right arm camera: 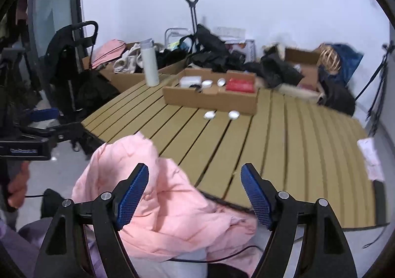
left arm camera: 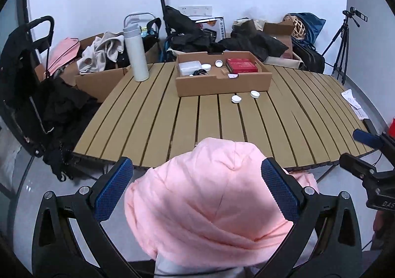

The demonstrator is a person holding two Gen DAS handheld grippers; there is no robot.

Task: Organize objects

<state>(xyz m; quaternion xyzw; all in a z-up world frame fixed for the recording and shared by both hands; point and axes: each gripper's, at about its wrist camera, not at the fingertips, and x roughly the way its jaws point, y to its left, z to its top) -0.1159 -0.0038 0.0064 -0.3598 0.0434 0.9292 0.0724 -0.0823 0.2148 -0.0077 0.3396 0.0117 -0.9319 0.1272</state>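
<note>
A crumpled pink garment [left arm camera: 209, 199] hangs over the near edge of the slatted wooden table [left arm camera: 153, 120]. My left gripper [left arm camera: 197, 190] straddles it, fingers wide apart and both blue pad faces bare, so it is open around the cloth. My right gripper [right arm camera: 195, 191] is open too, above the garment [right arm camera: 172, 204], which lies mostly by its left finger [right arm camera: 133, 194]. Each gripper shows at the edge of the other's view: the right gripper [left arm camera: 363, 152] and the left gripper [right arm camera: 56, 122].
On the table stand a shallow cardboard box [left arm camera: 222, 85] holding a red box [left arm camera: 243, 65] and small white items, two white caps [left arm camera: 235, 98] in front of it, and a white bottle [left arm camera: 135, 53]. Paper [left arm camera: 353, 102] lies at the right edge. Bags, clothes, carts and a tripod [left arm camera: 343, 50] crowd behind.
</note>
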